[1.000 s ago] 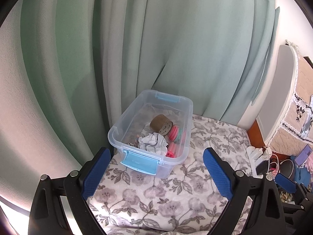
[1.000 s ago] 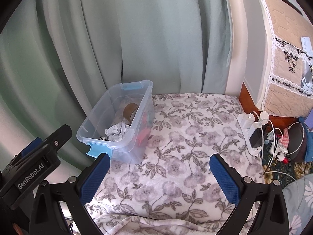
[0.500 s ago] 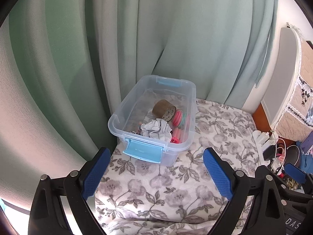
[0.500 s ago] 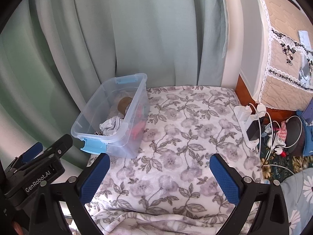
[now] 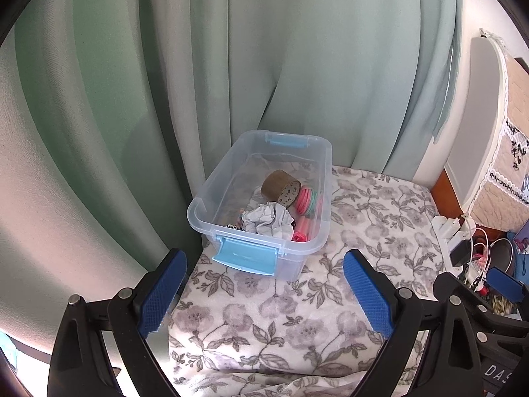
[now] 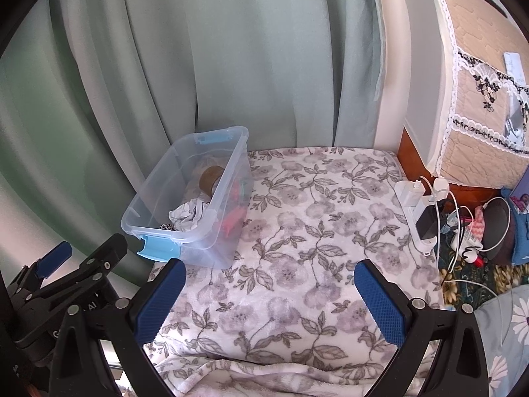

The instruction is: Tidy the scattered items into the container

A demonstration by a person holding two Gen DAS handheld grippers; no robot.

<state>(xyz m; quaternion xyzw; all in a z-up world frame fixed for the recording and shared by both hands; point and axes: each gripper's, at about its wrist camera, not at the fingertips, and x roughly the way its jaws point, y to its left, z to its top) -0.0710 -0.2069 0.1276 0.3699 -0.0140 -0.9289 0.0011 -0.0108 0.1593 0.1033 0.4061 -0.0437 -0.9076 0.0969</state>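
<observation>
Both grippers spread wide, nothing held: left gripper [image 5: 261, 292], right gripper [image 6: 269, 297]. Clear container [image 6: 148, 210] sits far left on floral blanket [image 6: 314, 231], holding tape roll [image 5: 280, 188], crumpled paper [image 5: 266, 220], pink bands [image 5: 305, 200]. Power strip [image 6: 418, 211] right.

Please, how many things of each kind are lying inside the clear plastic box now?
In the clear box:
Tape roll: 1
Crumpled paper ball: 1
Stack of pink and green rings: 1
Pink piece by the near wall: 1
Small dark patterned item, mostly hidden: 1
Total: 5 visible
</observation>
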